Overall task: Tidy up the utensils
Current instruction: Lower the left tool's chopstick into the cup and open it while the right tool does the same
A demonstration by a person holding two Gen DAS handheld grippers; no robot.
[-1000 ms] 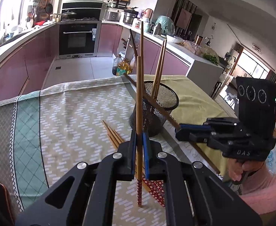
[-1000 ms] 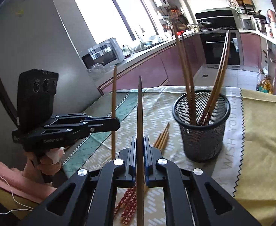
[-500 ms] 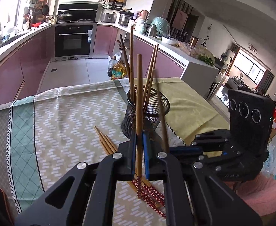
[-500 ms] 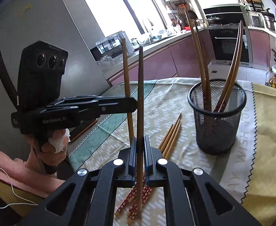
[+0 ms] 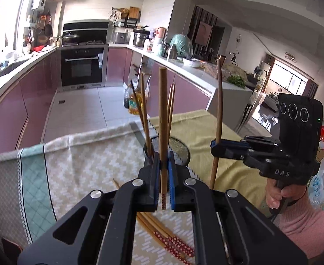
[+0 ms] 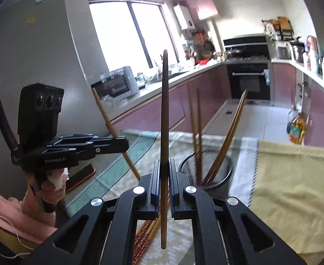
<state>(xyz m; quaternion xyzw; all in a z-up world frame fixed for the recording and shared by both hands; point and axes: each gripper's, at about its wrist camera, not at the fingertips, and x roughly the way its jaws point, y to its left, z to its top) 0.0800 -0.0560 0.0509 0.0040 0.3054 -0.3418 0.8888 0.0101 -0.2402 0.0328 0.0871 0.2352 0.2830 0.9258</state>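
Left gripper (image 5: 162, 172) clamps one chopstick (image 5: 162, 119) upright; its patterned tip hangs below the pads. Right gripper (image 6: 163, 176) clamps a dark chopstick (image 6: 164, 110) the same way. Mesh cup (image 5: 179, 152) sits just beyond both, its base hidden, holding four sticks. Loose chopsticks (image 5: 168, 240) lie under the jaws, partly covered. Readable: "DAS" on the right body; left body's lettering blurred.
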